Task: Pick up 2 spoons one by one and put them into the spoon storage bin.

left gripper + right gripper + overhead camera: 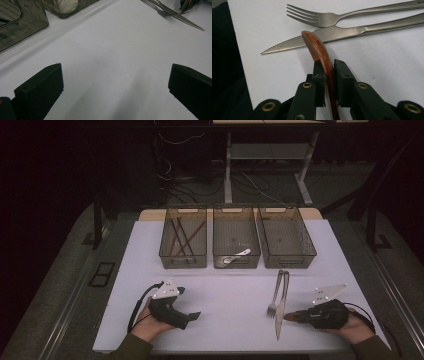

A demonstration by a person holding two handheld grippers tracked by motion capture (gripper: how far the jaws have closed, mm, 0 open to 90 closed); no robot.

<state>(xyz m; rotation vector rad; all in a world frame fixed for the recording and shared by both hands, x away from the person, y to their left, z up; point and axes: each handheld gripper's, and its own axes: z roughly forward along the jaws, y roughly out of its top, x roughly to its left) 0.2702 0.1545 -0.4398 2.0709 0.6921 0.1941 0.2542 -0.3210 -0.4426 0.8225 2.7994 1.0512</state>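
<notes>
Smoky plastic bins [237, 217] hold chopsticks [181, 238], a spoon [236, 257], nothing.

You have almost nothing to read here. The one trace of lettering is a tiny dark mark at the far end of the fork [342, 15] handle, at the top right corner of the right gripper view (it looks like stamped characters, cut off by the edge and too small for you to make out). The knife [342, 33], the three bins [236, 236] and the white table [225, 295] carry no label or number you can read.
</notes>
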